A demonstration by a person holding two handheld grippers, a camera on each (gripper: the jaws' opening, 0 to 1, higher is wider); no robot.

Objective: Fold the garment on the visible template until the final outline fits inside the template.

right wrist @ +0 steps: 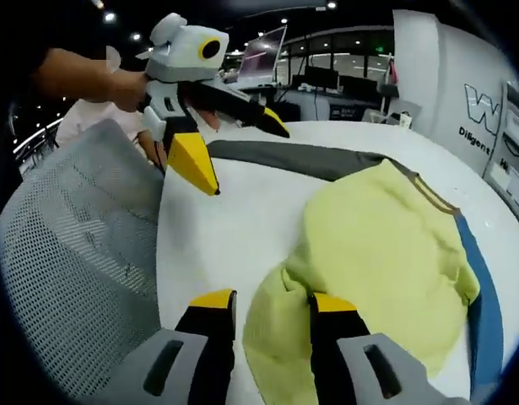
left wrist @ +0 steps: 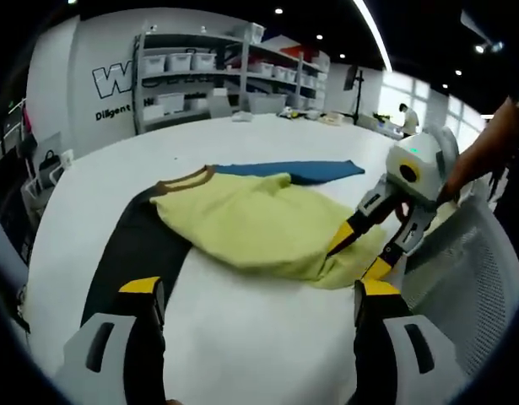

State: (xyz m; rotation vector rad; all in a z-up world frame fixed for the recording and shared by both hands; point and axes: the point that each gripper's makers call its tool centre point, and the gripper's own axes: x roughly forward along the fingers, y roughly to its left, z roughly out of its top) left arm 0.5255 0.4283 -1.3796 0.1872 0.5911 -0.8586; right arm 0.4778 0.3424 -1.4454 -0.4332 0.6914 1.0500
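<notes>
A pale yellow garment [left wrist: 259, 224] with a brown collar lies crumpled on the white table [left wrist: 242, 337]. From under it show a dark grey band [left wrist: 132, 245] and a blue band [left wrist: 301, 171] of the template. In the left gripper view my left gripper [left wrist: 259, 291] stands open over bare table in front of the garment. My right gripper [right wrist: 274, 302] is shut on a bunched fold of the garment [right wrist: 386, 245] at its near edge; the grey band [right wrist: 327, 160] and blue band [right wrist: 483, 295] show there too. The left gripper [right wrist: 242, 152] hangs open above the table, held by a hand.
A grey mesh chair back [left wrist: 470, 253] stands close against the table's edge, also seen as the chair back [right wrist: 73, 270] in the right gripper view. Shelves with bins [left wrist: 225, 67] line the far wall. A person [left wrist: 408, 118] stands far off.
</notes>
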